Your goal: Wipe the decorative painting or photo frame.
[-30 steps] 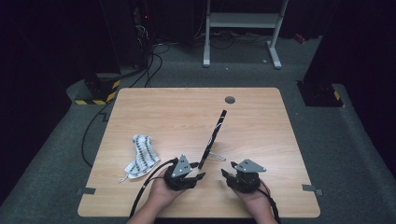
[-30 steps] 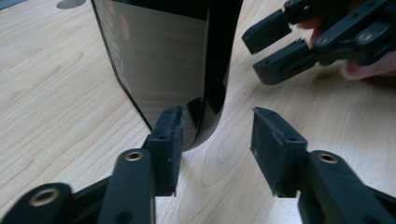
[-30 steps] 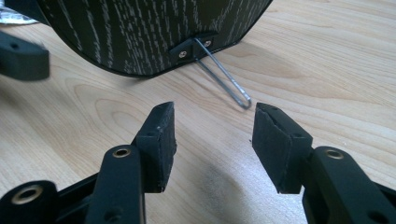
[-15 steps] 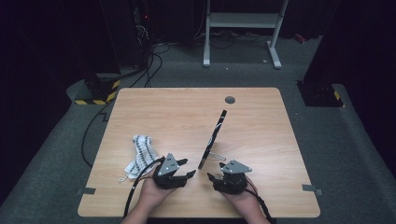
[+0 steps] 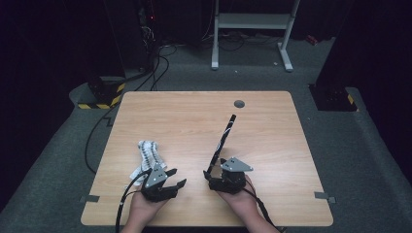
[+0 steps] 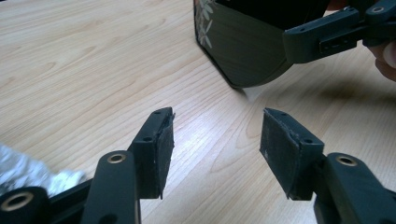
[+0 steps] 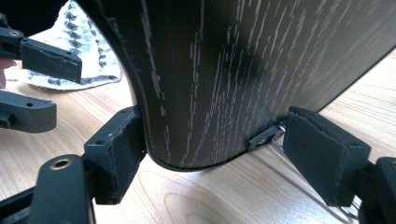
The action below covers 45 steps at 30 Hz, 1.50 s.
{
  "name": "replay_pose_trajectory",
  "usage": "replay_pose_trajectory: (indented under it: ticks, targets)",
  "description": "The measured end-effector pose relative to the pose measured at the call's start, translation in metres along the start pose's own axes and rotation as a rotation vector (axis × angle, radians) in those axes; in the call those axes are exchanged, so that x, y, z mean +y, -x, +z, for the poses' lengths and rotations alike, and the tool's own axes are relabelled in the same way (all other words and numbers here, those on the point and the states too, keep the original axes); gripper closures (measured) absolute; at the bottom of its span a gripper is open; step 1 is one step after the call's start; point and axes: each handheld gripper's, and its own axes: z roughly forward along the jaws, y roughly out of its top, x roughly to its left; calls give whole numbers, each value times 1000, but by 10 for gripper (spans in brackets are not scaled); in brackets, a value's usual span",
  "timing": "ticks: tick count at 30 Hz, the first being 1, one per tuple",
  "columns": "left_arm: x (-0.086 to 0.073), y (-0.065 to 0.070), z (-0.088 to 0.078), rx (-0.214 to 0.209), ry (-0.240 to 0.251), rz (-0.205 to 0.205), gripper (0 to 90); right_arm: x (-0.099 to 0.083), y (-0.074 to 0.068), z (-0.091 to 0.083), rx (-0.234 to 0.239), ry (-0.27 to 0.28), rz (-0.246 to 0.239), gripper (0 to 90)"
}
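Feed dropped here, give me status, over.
Left hand-held gripper open, empty, jaws just been opening. Right hand-held gripper jaws just been opening around dark board, standing on edge. Patterned cloth lies aside.

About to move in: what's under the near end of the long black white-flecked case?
Under the long black white-flecked case only bare wooden table shows, its rounded end between the right gripper jaws. A small metal clip sits at the edge. Farther underneath is hidden.

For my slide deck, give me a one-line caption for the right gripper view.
Right hand-held gripper, jaws just opened, straddles a dark folded fan on the wooden table.
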Motion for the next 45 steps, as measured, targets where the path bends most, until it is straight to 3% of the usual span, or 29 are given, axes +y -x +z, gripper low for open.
replay_pose_trajectory:
  ticks: [8, 14, 19, 29, 45]
  targets:
    - [2, 1, 3, -6, -4, 7, 445, -2, 0, -2, -4, 3, -8, 221]
    - [9, 3, 15, -33, 1, 18, 447, -8, 8, -12, -6, 7, 5, 229]
    - [16, 7, 26, -32, -2, 36, 447, -15, 17, -25, -42, 15, 24, 236]
    - [25, 4, 41, -1, -15, -6, 442, -27, 44, -45, -147, 17, 108, 263]
    - [18, 0, 33, 18, -21, -23, 432, -26, 76, -49, -233, 39, 158, 279]
